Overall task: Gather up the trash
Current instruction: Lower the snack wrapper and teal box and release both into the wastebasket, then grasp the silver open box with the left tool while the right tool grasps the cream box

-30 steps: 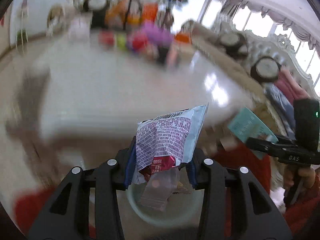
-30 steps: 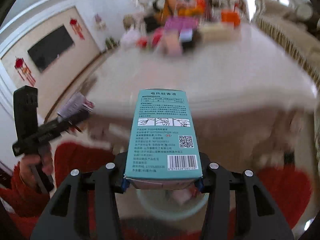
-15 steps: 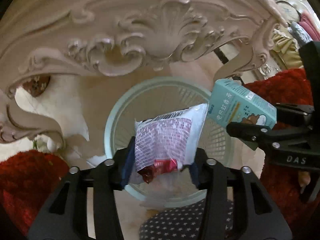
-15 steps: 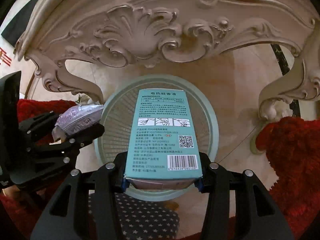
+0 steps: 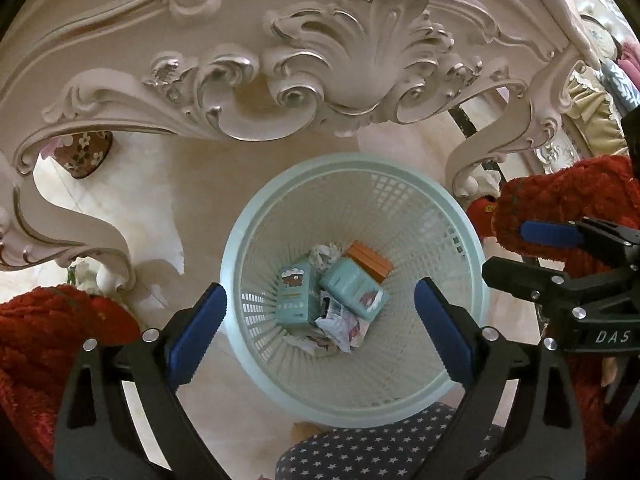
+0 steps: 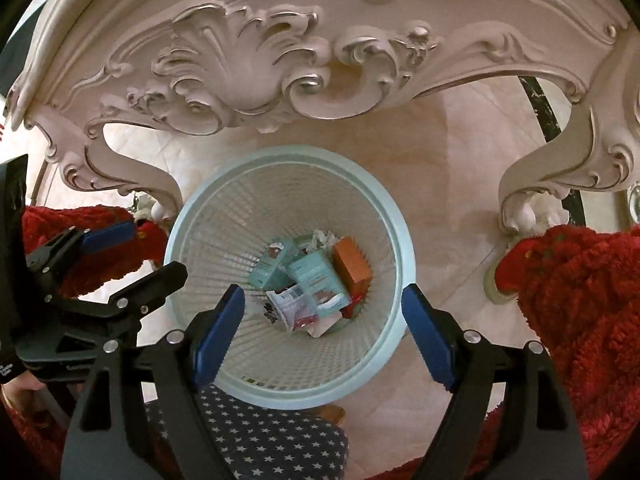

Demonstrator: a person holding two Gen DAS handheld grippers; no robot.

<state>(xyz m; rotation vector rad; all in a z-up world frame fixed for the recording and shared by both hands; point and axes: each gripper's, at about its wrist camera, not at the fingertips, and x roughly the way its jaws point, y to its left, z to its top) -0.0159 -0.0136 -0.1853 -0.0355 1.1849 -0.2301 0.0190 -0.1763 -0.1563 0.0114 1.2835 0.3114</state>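
Note:
A pale green mesh waste basket (image 5: 256, 364) stands on the floor under the carved table; it also shows in the right wrist view (image 6: 192, 216). In it lie two teal boxes (image 5: 352, 286), an orange box (image 5: 370, 260) and a crumpled snack wrapper (image 5: 340, 326). The teal box (image 6: 314, 274) and the wrapper (image 6: 290, 306) show in the right wrist view too. My left gripper (image 5: 320, 316) is open and empty above the basket. My right gripper (image 6: 322, 320) is open and empty above it, and appears at the right in the left wrist view (image 5: 536, 252).
The ornate cream table apron (image 5: 320, 60) and its curved legs (image 6: 532, 184) arch over the basket. Red fluffy sleeves (image 6: 580, 300) flank both sides. A star-patterned navy cloth (image 6: 260, 436) lies at the near edge. The floor is beige marble tile.
Both grippers swung down from the tabletop to over the basket, then opened. The snack wrapper and the teal box dropped into the basket.

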